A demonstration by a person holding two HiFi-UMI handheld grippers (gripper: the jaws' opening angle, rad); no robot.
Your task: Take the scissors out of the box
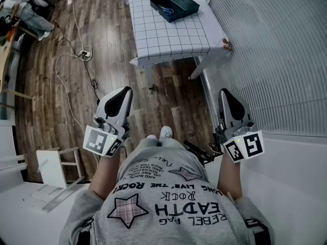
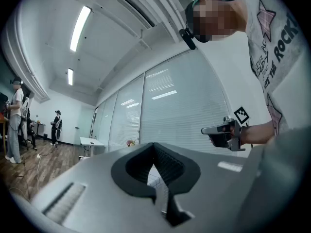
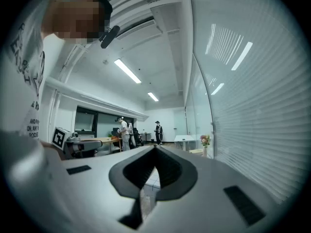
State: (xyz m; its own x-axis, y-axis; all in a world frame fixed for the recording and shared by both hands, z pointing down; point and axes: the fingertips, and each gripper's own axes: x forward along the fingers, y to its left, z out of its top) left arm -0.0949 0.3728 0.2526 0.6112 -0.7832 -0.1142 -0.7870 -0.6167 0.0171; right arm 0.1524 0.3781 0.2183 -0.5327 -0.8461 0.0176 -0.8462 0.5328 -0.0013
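Observation:
In the head view a dark open box [image 1: 179,3] lies on the far table with a checked cloth [image 1: 168,37]. Blue-handled scissors [image 1: 167,10] lie inside the box. Both grippers are held at waist height, far short of the table. My left gripper [image 1: 124,90] is shut with nothing in it, and its jaws meet at the tip in its own view [image 2: 154,144]. My right gripper [image 1: 224,91] is likewise shut and empty [image 3: 155,148]. Each gripper shows in the other's view: the right one [image 2: 223,132] and the left one [image 3: 80,144].
A white cable and power strip [image 1: 84,53] lie on the wooden floor between me and the table. A white stool [image 1: 59,165] stands at the lower left. A glass wall with blinds [image 1: 276,50] runs along the right. People stand far off [image 3: 124,132].

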